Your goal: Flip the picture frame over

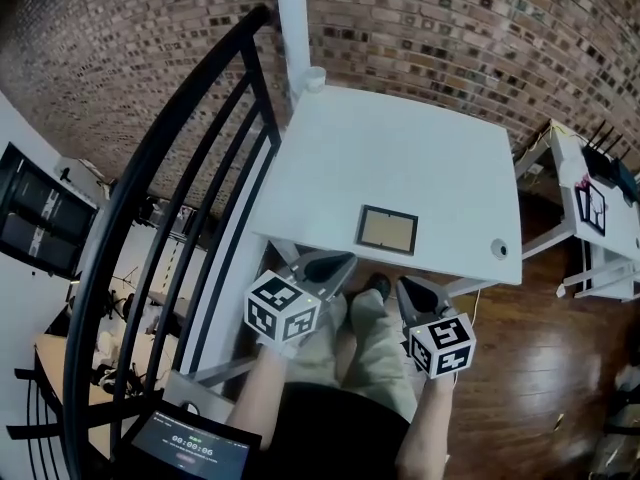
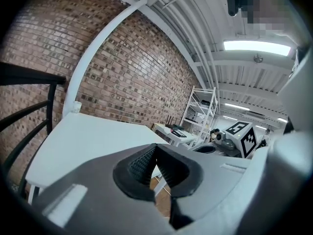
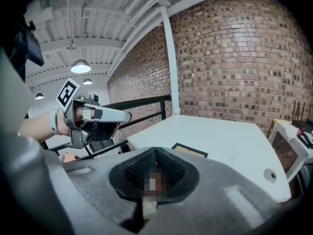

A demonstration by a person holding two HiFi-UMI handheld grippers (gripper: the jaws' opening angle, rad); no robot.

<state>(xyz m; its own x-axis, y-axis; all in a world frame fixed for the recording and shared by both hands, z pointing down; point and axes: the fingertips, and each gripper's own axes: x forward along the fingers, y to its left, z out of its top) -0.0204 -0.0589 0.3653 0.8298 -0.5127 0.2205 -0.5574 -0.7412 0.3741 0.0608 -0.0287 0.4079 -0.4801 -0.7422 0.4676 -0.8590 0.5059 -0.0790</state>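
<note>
1. The left gripper (image 1: 338, 264) and right gripper (image 1: 408, 290) are held side by side above the person's legs (image 1: 372, 343), just short of the near edge of the white table (image 1: 400, 138).
2. Both claws are clenched, with their pads together and nothing between them.
3. The picture frame (image 1: 387, 229) lies flat on the table close to that near edge, its dark border and tan panel facing up.
4. Neither gripper touches the picture frame.

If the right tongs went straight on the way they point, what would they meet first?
Most likely the picture frame lying near the front edge of the white table; depth is unclear, so maybe bare tabletop beside it.
</note>
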